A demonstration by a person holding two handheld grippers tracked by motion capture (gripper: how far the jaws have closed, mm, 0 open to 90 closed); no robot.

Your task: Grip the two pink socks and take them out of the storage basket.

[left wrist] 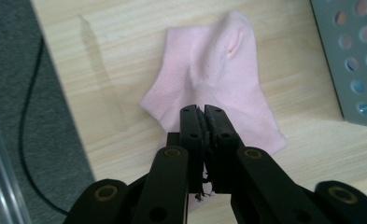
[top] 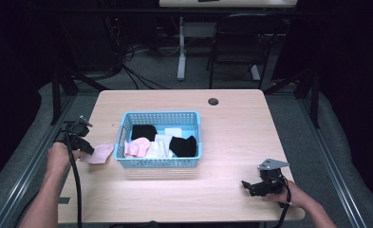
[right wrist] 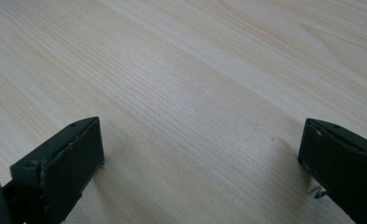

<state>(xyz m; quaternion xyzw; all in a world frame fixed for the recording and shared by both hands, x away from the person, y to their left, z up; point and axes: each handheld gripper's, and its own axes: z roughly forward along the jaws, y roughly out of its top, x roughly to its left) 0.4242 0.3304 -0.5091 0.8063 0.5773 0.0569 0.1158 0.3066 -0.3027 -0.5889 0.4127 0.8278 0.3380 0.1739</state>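
From the high view, I see my left gripper [top: 85, 146] clenching a small pink knitted ankle sock [top: 98, 153] on the desk [top: 231, 123], beside the blue perforated plastic basket [top: 159, 162].

In the left gripper view, the sock [left wrist: 218, 74] is pinched at its nearest edge, fanning out beyond the tips; it looks light and limp.

In the right gripper view, the jaws stand released above bare wood.

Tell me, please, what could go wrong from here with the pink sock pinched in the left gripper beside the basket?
The left gripper pinches the pink sock only at one edge, so it might slip free or drag folded. The sock lies near the table edge, so a careless release could drop it off. The blue basket stands close; a swing might nudge it.
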